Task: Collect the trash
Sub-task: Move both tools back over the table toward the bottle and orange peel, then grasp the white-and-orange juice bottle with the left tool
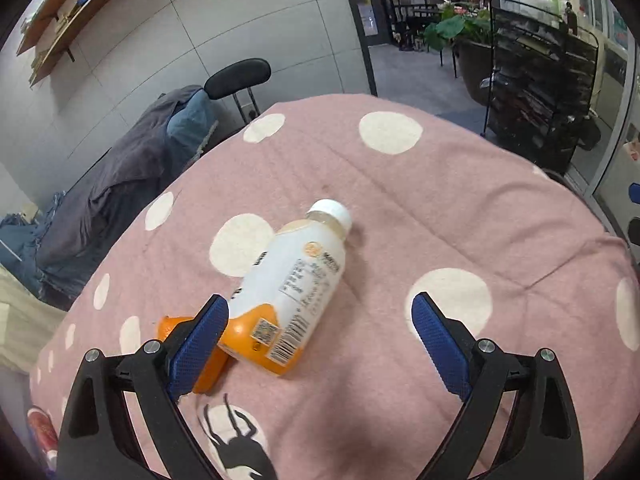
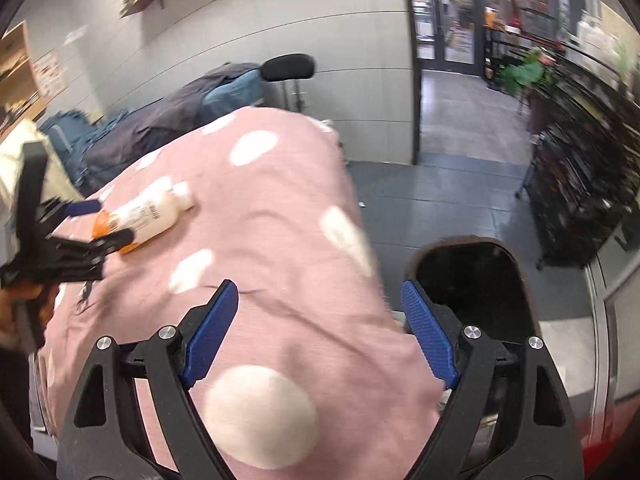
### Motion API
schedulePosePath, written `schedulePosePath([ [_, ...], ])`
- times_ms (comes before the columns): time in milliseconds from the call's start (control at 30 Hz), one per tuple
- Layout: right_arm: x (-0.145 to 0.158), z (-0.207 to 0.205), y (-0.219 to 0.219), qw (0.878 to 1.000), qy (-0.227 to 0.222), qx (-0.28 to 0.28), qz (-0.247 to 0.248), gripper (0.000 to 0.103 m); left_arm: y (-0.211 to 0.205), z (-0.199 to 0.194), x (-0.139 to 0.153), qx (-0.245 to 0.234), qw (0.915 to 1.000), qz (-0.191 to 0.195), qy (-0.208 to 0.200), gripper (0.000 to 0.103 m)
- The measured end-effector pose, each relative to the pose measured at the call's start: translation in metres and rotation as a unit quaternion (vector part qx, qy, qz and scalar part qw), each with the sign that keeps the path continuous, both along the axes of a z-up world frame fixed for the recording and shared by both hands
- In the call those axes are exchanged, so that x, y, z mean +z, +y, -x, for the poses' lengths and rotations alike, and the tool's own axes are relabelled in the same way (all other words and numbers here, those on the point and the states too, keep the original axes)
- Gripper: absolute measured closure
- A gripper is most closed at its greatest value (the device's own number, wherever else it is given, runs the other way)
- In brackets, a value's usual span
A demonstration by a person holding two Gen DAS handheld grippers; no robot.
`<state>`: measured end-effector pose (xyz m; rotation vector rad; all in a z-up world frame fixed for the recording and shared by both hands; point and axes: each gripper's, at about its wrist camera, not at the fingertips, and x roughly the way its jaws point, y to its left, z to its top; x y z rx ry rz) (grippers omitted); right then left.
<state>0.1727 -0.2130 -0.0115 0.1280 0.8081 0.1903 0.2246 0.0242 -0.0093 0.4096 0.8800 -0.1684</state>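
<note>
A white and orange plastic bottle [image 1: 288, 292] with a white cap lies on its side on the pink dotted blanket [image 1: 420, 208]. My left gripper [image 1: 320, 312] is open, its jaws around the bottle's orange base. A small orange piece [image 1: 204, 364] lies under the left finger [image 1: 198, 344]. In the right wrist view the bottle [image 2: 148, 210] and the left gripper [image 2: 102, 222] show at the far left. My right gripper [image 2: 320, 300] is open and empty above the blanket's right edge, beside a dark bin [image 2: 472, 280] on the floor.
A chair with grey and blue clothes [image 1: 132, 176] stands behind the blanket by the wall. A black wire rack [image 1: 540, 92] and a potted plant [image 1: 460, 32] stand at the right. The grey tiled floor [image 2: 440, 196] lies right of the blanket.
</note>
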Motion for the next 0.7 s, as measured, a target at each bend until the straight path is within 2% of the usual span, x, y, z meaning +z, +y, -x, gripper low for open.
schedulePosePath([
  [167,0.003,-0.008,0.042,0.999,0.004,0.053,0.011,0.018,0.007,-0.024,-0.024,-0.011,0.9972,-0.067,0.031,0.013],
  [233,0.007,-0.01,0.051,0.998,0.0,0.064,0.016,0.018,0.002,-0.03,-0.034,-0.026,0.9941,-0.096,0.043,0.017],
  [333,0.011,-0.015,0.061,0.997,-0.001,0.071,0.017,0.018,0.001,-0.043,-0.046,-0.031,0.9903,-0.12,0.063,0.023],
  [433,0.013,-0.019,0.063,0.997,-0.002,0.072,0.018,0.018,0.002,-0.049,-0.056,-0.032,0.9878,-0.132,0.076,0.032],
  [500,0.013,-0.022,0.064,0.997,0.0,0.071,0.021,0.018,0.002,-0.049,-0.056,-0.033,0.9878,-0.135,0.071,0.032],
  [700,0.011,-0.029,0.061,0.998,0.005,0.066,0.021,0.018,0.006,-0.033,-0.042,-0.015,0.9951,-0.093,0.029,0.04],
])
